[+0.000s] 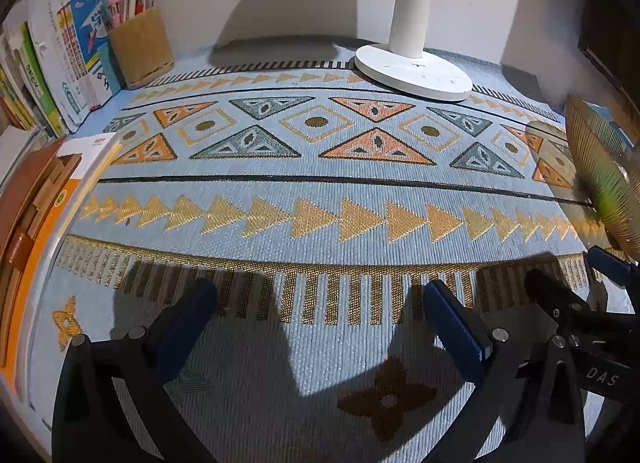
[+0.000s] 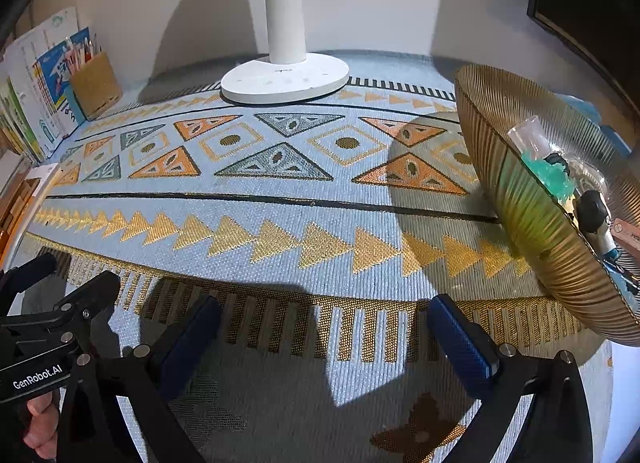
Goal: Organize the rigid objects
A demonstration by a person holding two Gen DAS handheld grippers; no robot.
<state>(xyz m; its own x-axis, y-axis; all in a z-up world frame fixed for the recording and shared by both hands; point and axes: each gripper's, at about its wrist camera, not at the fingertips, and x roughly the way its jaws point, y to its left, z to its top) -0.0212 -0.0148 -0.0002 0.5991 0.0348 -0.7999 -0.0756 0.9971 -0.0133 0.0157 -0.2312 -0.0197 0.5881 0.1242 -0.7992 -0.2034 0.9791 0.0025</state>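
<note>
Both grippers hover spread and empty over the patterned cloth; the bowl of small items sits off to the right.

The left gripper (image 1: 320, 311) has its blue fingers wide apart with bare cloth (image 1: 320, 183) between them, and the right gripper (image 2: 324, 327) is spread the same way, pinching nothing. The ribbed amber bowl (image 2: 532, 223) stands on the cloth ahead and to the right of the right gripper, near its right finger but apart from it; inside lie a clear bag (image 2: 528, 137), something teal (image 2: 554, 175) and a black-knobbed piece (image 2: 594, 205). In the left view the bowl (image 1: 600, 183) is at the far right edge, beyond the right gripper's frame. A white lamp base (image 2: 284, 81) stands at the back, a pen cup (image 1: 140, 47) and books (image 1: 52, 63) at the left.
</note>
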